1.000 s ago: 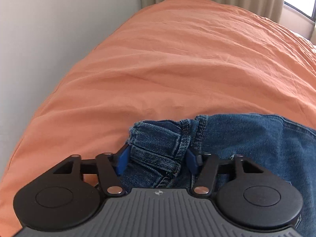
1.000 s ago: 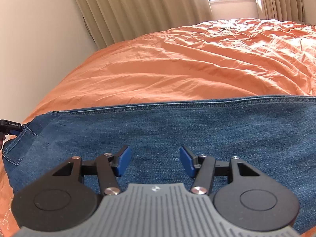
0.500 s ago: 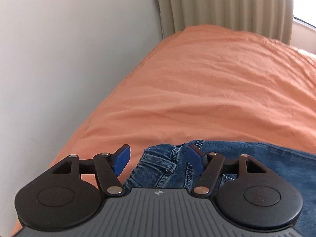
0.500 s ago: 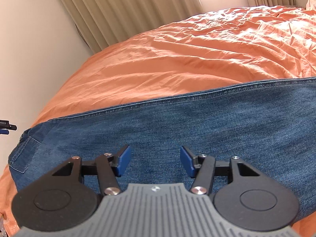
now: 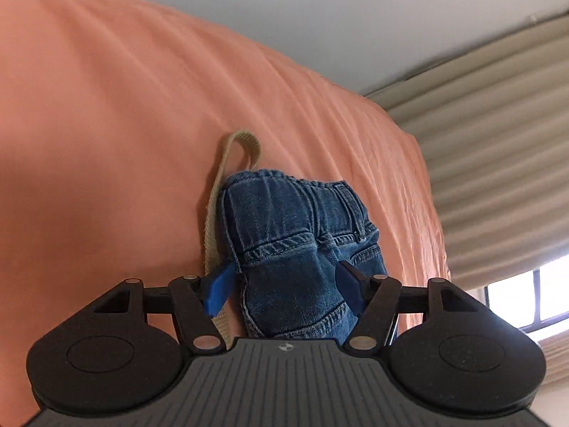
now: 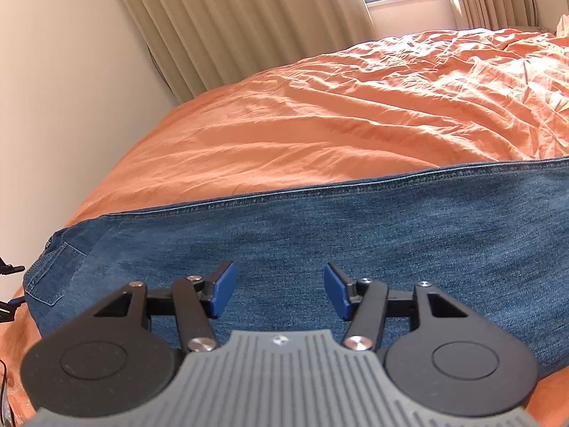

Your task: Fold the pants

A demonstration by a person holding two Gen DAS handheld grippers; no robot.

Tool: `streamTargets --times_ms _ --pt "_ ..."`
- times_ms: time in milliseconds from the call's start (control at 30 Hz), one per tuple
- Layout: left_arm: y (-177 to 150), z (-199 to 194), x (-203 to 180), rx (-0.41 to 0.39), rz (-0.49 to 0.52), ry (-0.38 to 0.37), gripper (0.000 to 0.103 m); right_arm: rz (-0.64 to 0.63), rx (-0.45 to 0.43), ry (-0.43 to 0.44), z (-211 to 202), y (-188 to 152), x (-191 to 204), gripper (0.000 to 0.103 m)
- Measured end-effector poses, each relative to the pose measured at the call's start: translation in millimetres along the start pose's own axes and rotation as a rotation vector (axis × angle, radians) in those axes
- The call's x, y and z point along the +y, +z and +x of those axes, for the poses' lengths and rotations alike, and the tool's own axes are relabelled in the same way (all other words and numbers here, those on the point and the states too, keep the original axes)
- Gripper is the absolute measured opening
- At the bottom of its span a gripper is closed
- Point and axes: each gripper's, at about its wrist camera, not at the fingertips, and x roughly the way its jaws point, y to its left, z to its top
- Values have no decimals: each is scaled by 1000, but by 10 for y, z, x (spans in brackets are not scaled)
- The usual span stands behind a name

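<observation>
The jeans [image 6: 355, 235] lie stretched sideways across the orange bedsheet [image 6: 338, 121], right under the right gripper [image 6: 279, 293], which is wide open and empty. The left gripper [image 5: 288, 291] has the bunched waistband [image 5: 295, 235] between its pads, apparently clamped, so it's nearer the fold end.

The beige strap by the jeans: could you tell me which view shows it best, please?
Left wrist view: the strap loops out beside the bunched jeans between the left gripper. The right wrist view shows none of it.

A home bedroom: orange bedsheet [image 6: 355, 114], beige curtains [image 6: 231, 25] (window behind).
</observation>
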Motion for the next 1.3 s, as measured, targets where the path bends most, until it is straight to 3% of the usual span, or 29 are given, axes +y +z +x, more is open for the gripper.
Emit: streamTargets --times_ms 33,133,200,267,367,400,467,600,733,833,933,1000,1133,1200,1300 --pt "2 80 38 -1 -23 15 73 -12 1 -9 19 -4 3 52" --pt "-1 201 18 -22 -31 84 57 2 33 -32 94 -17 -47 52" --pt "8 190 -210 -38 71 143 33 25 39 -53 130 -5 -92 52" --pt "-66 62 -578 -83 255 144 29 38 40 -52 141 5 -128 52" --pt "-198 -190 -1023 -149 477 95 28 44 59 -64 184 -18 -157 52" --pt "-212 -199 -1087 -161 518 108 28 39 68 -78 208 -25 -161 50" --pt "-210 -66 -1114 -169 597 202 26 32 85 -98 242 -30 -182 43" --pt "-199 387 -855 -131 607 374 25 50 81 -101 228 -24 -291 40" --pt "-295 658 -721 -136 628 463 26 109 82 -97 260 -18 -446 40" --pt "-371 791 -881 -140 699 538 34 116 88 -99 286 -8 -459 40" --pt "-419 641 -1069 -160 797 592 47 113 85 -98 274 15 -447 40" --pt "-453 448 -1123 -201 789 577 55 142 63 -91 187 39 -485 41" --pt "-589 -37 -1222 -319 746 479 55 244 -40 -108 -216 95 -688 41" --pt "-677 -192 -1350 -301 768 431 55 312 -96 -161 -456 78 -841 49" --pt "-934 -340 -1546 -266 836 361 55 415 -147 -261 -784 34 -1106 48"
